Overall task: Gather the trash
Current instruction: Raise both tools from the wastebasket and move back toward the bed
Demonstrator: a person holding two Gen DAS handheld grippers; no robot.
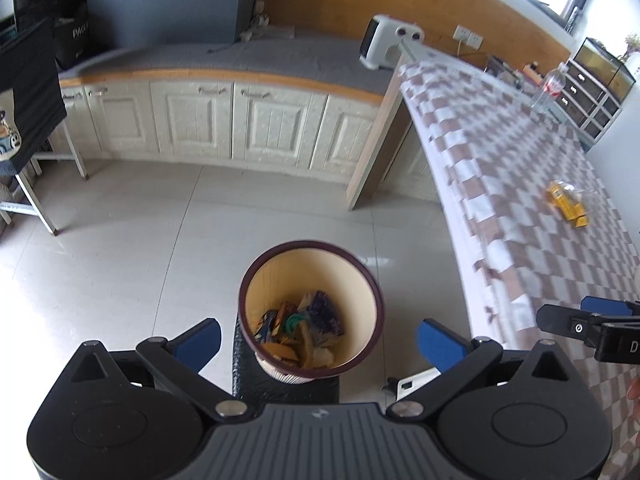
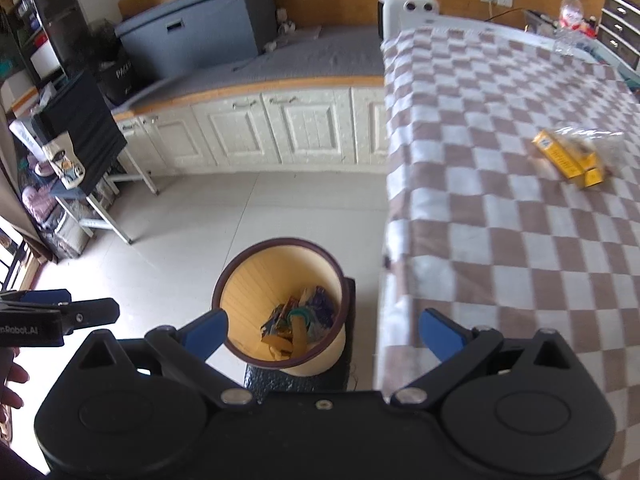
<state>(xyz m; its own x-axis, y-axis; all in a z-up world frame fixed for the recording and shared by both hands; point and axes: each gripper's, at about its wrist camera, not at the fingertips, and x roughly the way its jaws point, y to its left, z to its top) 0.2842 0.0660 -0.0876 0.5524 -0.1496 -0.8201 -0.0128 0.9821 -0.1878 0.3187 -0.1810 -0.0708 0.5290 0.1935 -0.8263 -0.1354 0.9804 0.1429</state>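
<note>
A cream trash bin with a dark rim [image 1: 256, 276] [image 2: 240, 276] stands on a dark stool and holds several wrappers [image 1: 304, 328] [image 2: 298, 326]. My left gripper [image 1: 318, 338] is open and empty, above and in front of the bin. My right gripper [image 2: 324, 334] is open and empty, above the bin beside the table edge. A yellow box with a clear plastic bag [image 1: 568, 202] [image 2: 572, 158] lies on the checkered table [image 1: 500, 160] [image 2: 480, 140], far from both grippers. The right gripper's fingers [image 1: 576, 322] show at the left wrist view's right edge.
White cabinets with a grey countertop [image 1: 224, 64] [image 2: 280, 68] run along the back. A white heater [image 1: 390, 42] stands at the table's far end. A water bottle [image 1: 554, 84] [image 2: 570, 16] stands at the table's far side. A folding stand with dark cloth [image 2: 86, 128] is at the left.
</note>
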